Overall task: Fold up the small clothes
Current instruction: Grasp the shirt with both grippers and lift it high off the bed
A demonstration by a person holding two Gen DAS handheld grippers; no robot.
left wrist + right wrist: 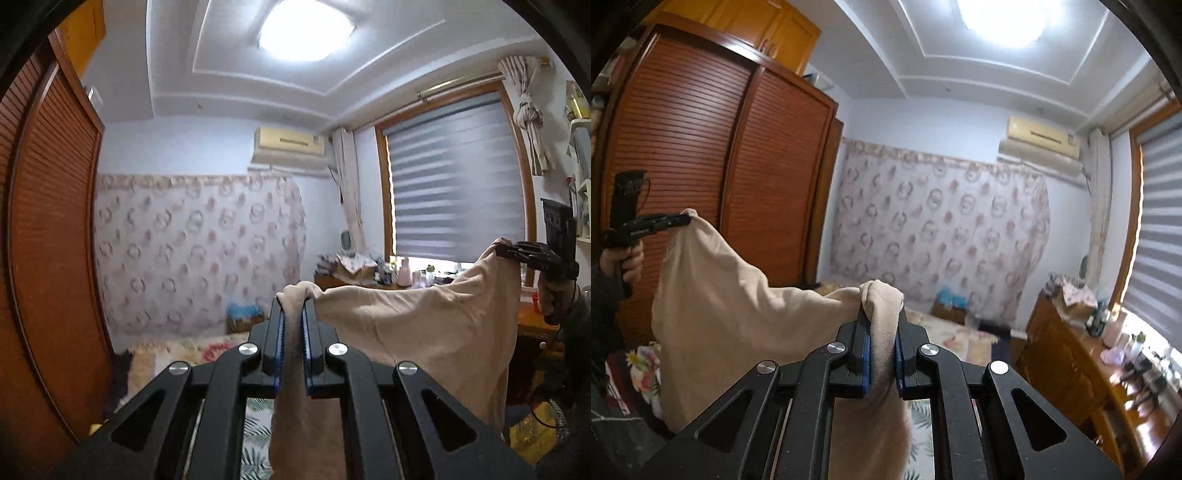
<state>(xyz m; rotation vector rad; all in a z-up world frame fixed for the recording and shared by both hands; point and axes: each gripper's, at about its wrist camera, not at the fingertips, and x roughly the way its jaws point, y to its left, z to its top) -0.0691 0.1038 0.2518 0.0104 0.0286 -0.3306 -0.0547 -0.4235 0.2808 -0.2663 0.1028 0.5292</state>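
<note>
Left claw (pixel 293 314) clamped tight on one corner of the beige garment (pixel 424 325), cloth bunched between the blue pads (pixel 280 347). Right claw (pixel 882 321) likewise closed on the other corner. Garment held up in the air, stretched between both claws, hanging below them. Bed (pixel 956 332) far beneath.

Two wrist fisheyes, roughly level, facing across a bedroom

Each looks close along its own jaws; both share the patterned curtain (pixel 199 251) at 12 o'clock, the ceiling lamp (pixel 1001 22), wardrobe (pixel 713 158) at 9, window blind (pixel 458 177) at 3.
</note>
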